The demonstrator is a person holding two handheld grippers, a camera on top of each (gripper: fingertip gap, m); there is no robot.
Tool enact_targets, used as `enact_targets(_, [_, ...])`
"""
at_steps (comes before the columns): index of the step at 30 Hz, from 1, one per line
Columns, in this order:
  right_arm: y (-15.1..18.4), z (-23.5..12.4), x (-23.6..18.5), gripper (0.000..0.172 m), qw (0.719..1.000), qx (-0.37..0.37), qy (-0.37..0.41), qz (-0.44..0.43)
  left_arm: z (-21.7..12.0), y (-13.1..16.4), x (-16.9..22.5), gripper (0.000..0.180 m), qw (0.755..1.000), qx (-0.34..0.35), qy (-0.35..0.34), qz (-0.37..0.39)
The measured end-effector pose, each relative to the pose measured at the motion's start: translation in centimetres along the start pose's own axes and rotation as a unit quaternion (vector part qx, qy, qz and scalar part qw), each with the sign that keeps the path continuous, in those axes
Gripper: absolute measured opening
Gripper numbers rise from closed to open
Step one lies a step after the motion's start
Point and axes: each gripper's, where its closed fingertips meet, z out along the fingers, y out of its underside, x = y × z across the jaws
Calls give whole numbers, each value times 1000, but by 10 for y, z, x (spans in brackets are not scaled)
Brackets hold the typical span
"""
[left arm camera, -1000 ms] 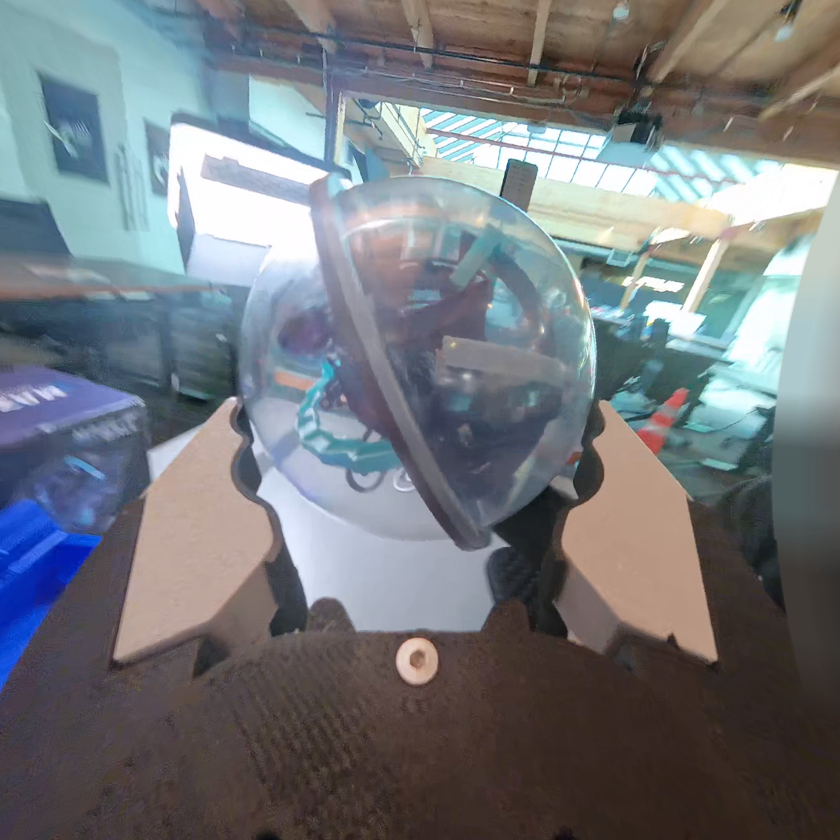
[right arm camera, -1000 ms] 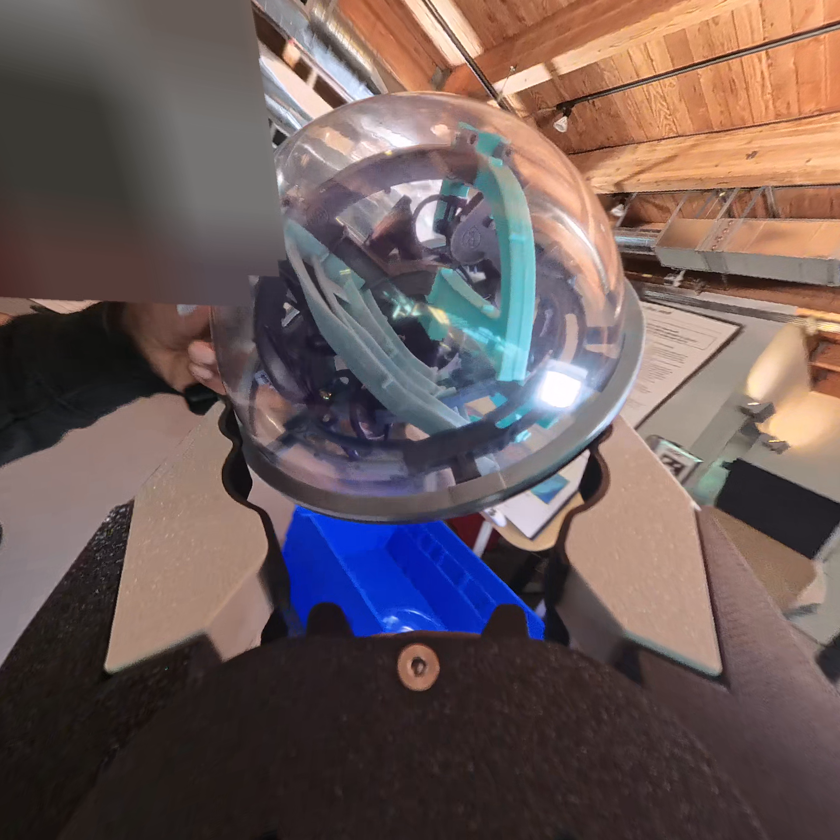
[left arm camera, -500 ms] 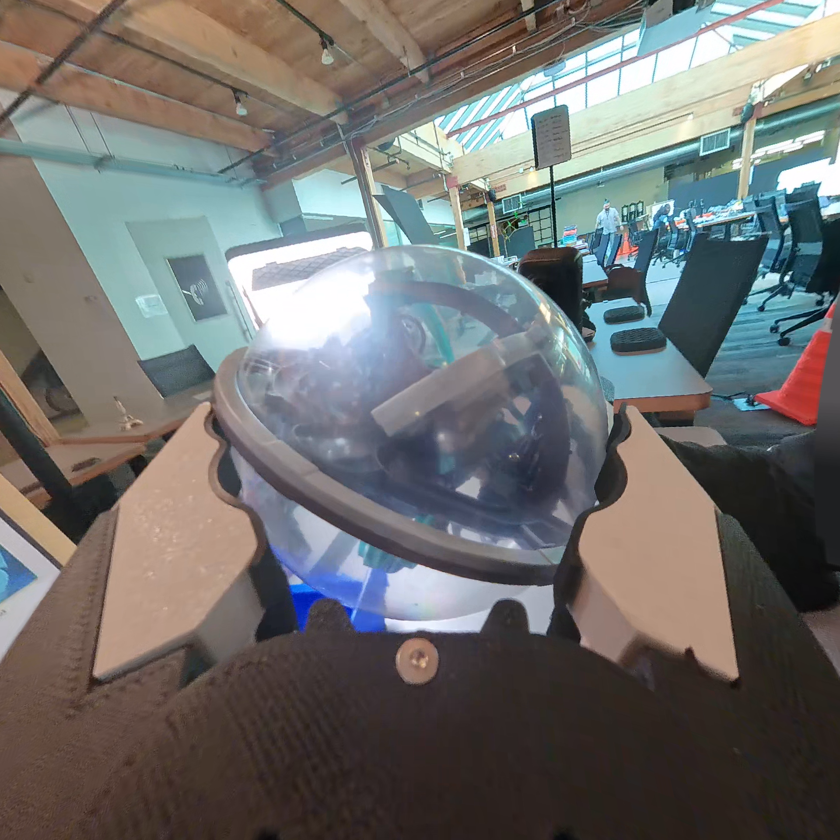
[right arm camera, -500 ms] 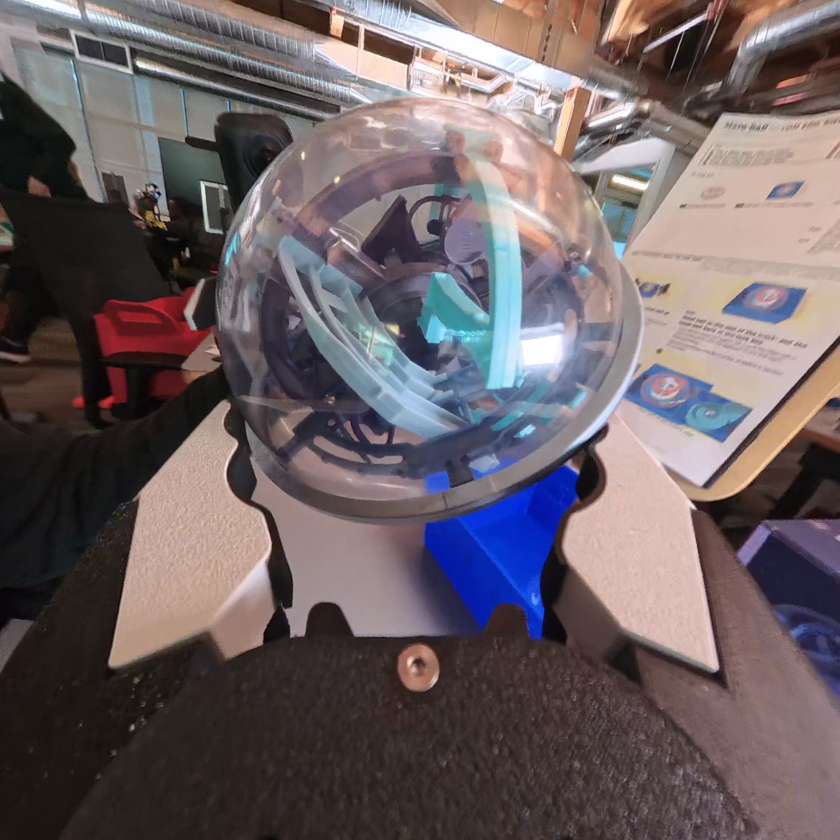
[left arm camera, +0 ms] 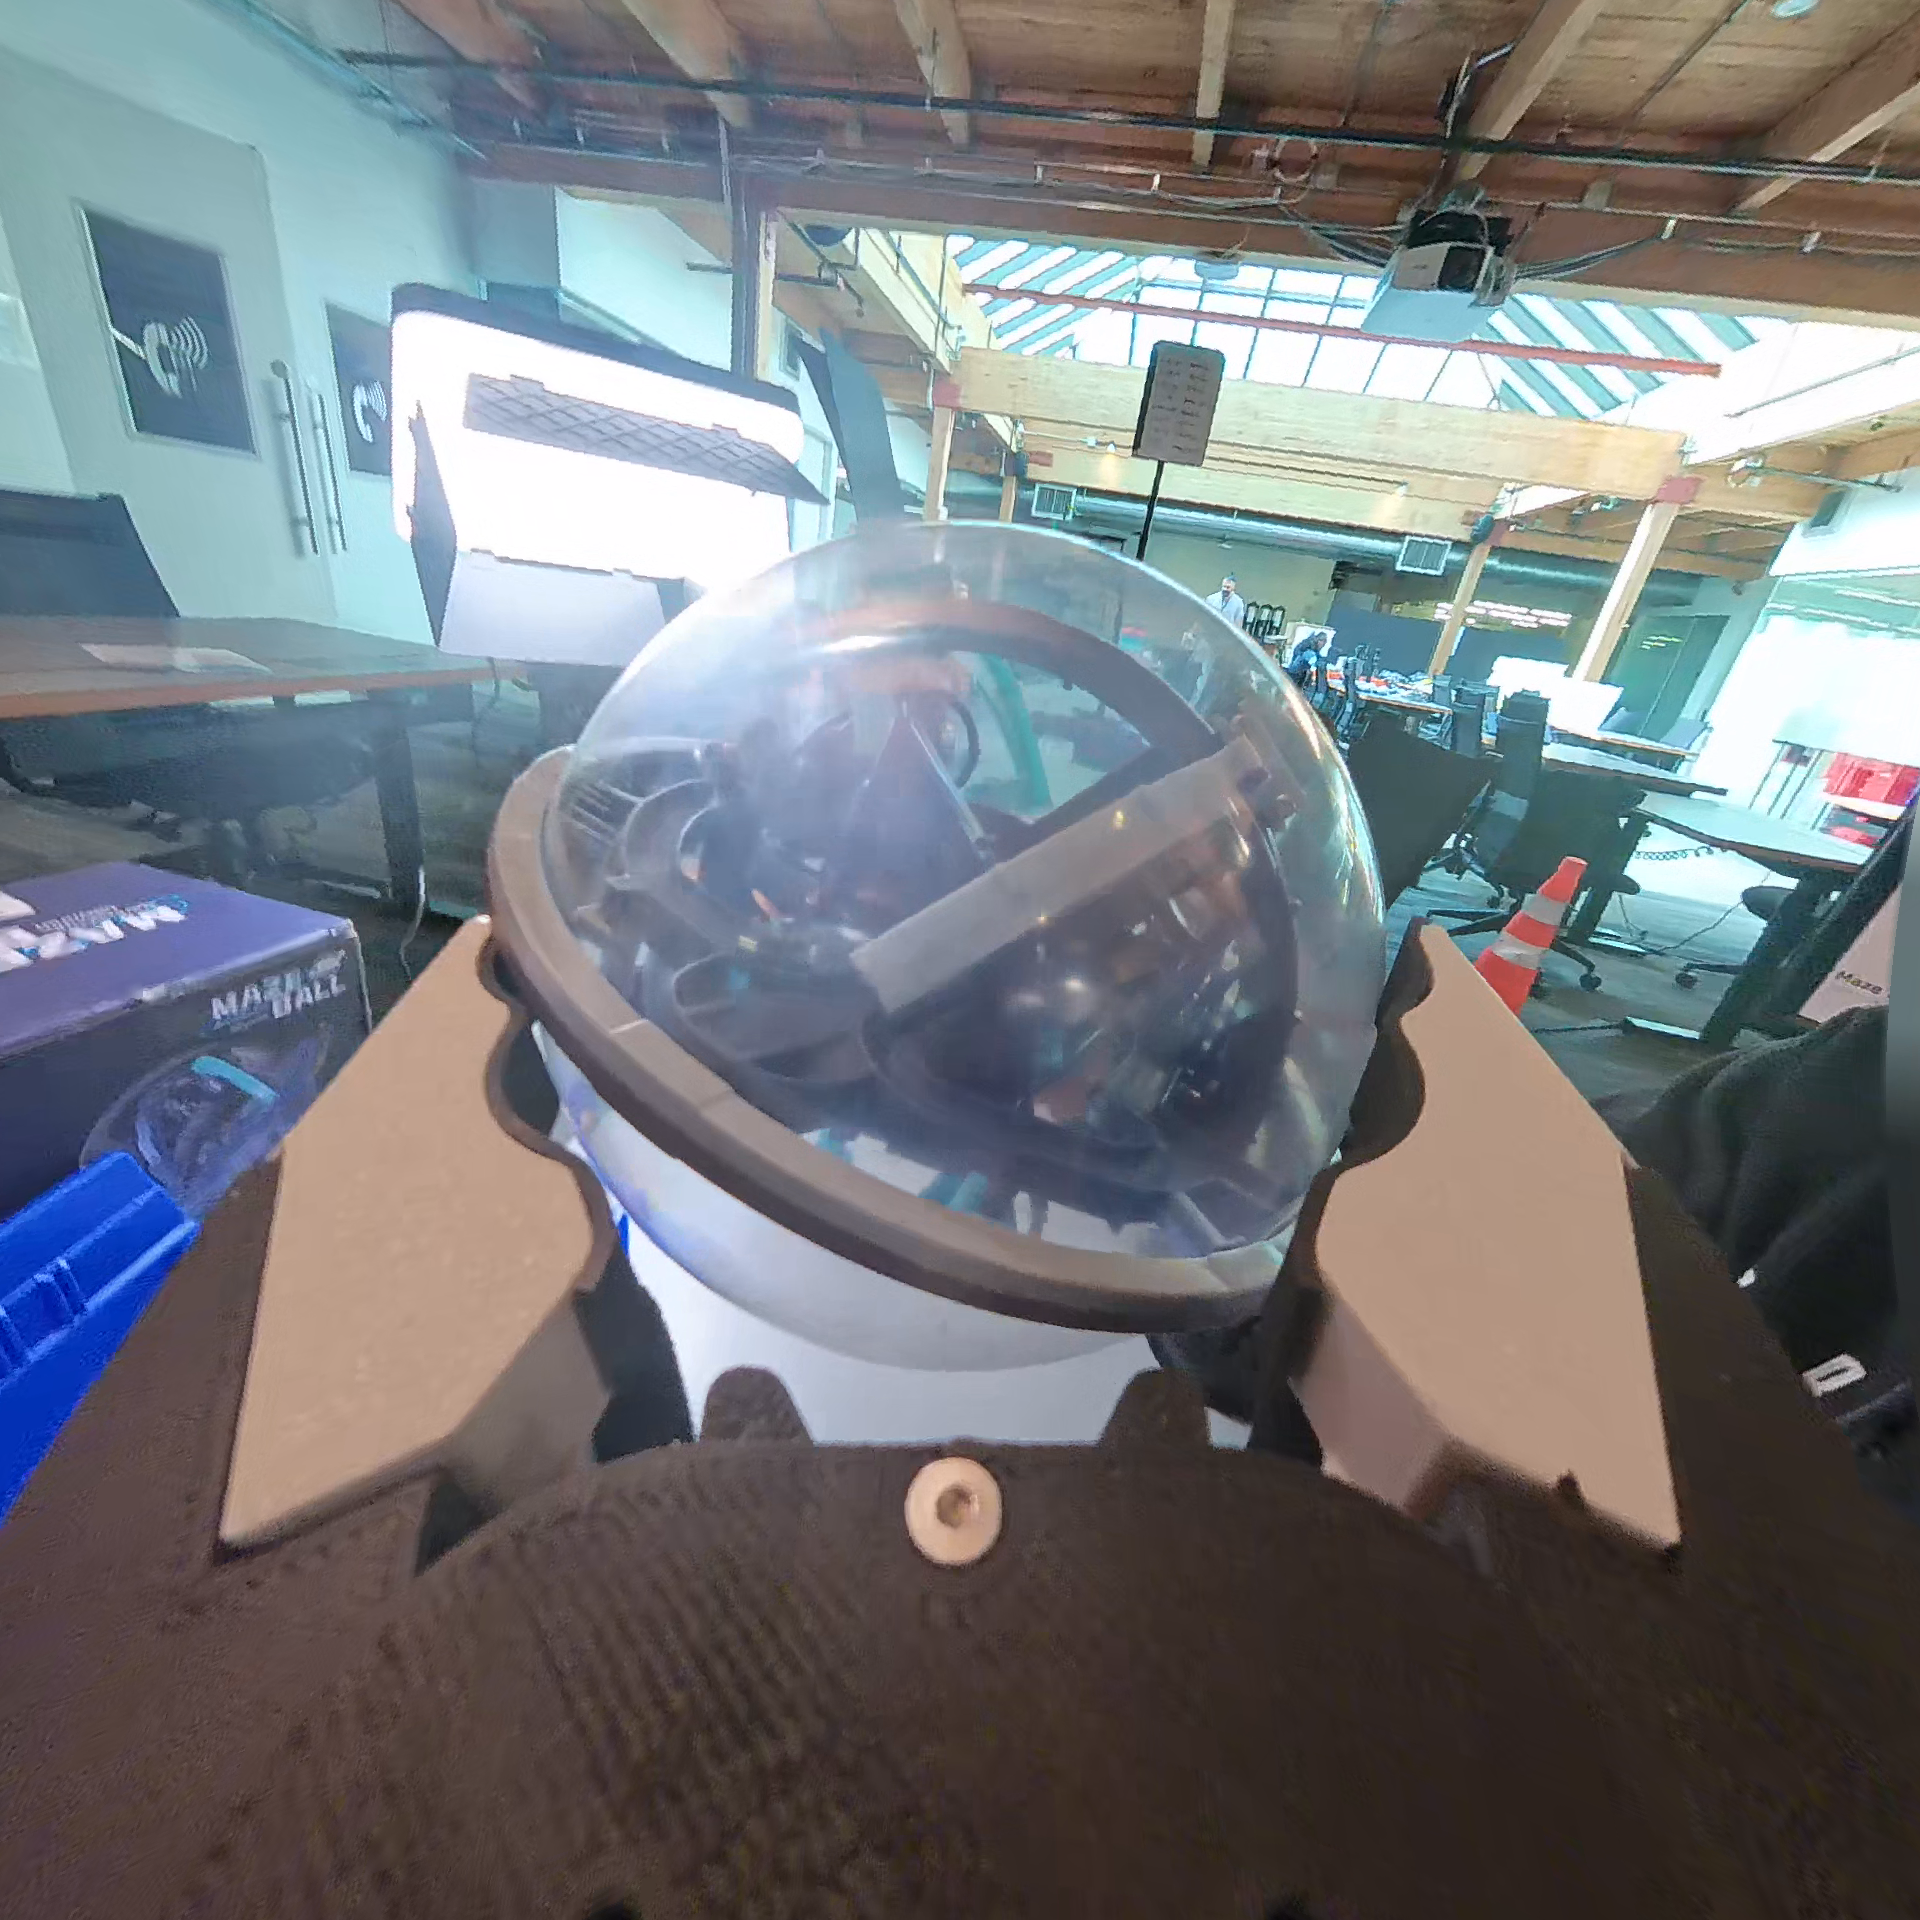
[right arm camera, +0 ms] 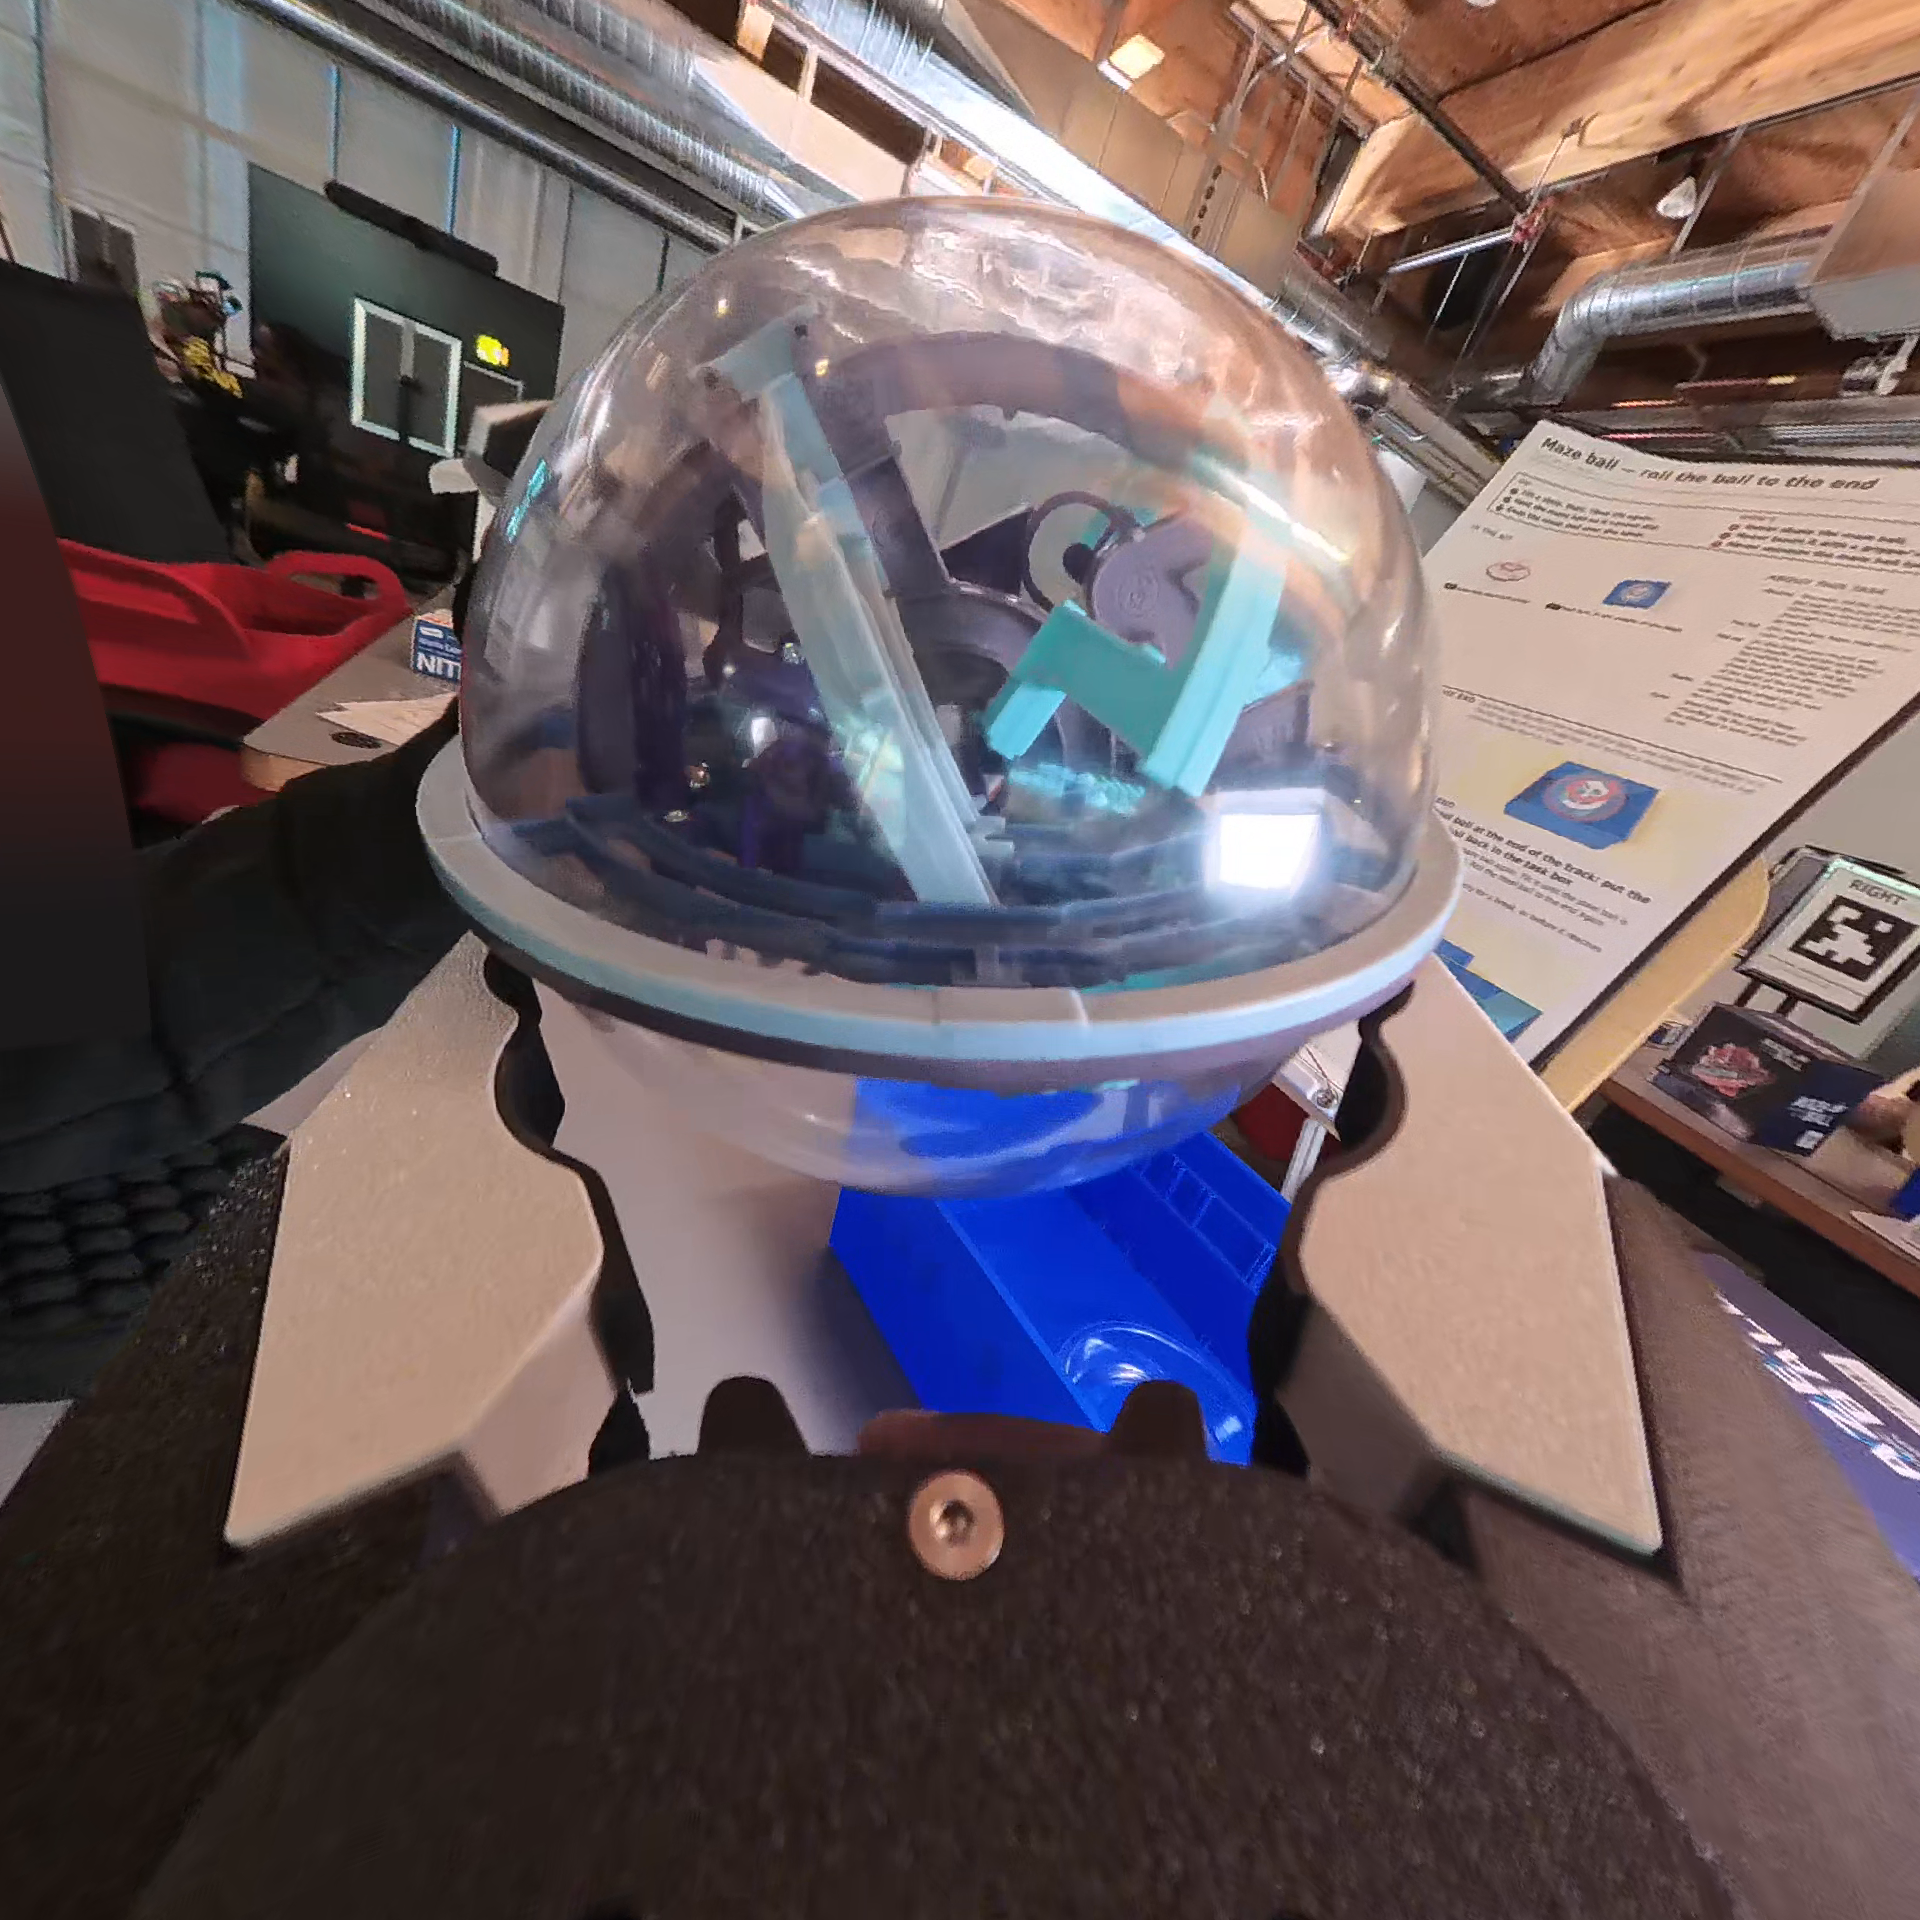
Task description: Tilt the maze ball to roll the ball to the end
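Maze ball raised off the table, cradled between both grippers — clear sphere with a grey ring round its middle and dark and teal tracks inside.

Left gripper spread wide, both fingers hard against the ball's sides, ring slanting down to the right. Right gripper likewise wide, fingers set against the lower half just under the ring, which sits near level in that view. Small ball within: cannot tell where among the tracks.

Below the sphere in the right view, a blue bin on the table. Printed sheet leaning at the right, tag marker beside it. Purple box at the left of the left view, orange cone on the floor far right — a dark sleeve near the right finger.
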Motion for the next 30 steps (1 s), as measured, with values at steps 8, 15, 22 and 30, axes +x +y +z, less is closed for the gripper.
enact_targets(8, [15,3,6,150,997,-20,-6,74,-1,14,-19,154,995,-21,-14,-92])
enact_targets(15, [27,10,5,148,990,-12,-19,142,-1,7,-29,156,997,7,-55,-55])
enact_targets(22, [36,12,8,148,982,-34,-11,184,-1,10,-41,157,993,23,-61,-96])
enact_targets(30, [60,13,14,148,957,-104,9,270,-1,32,-69,157,973,29,-57,-220])
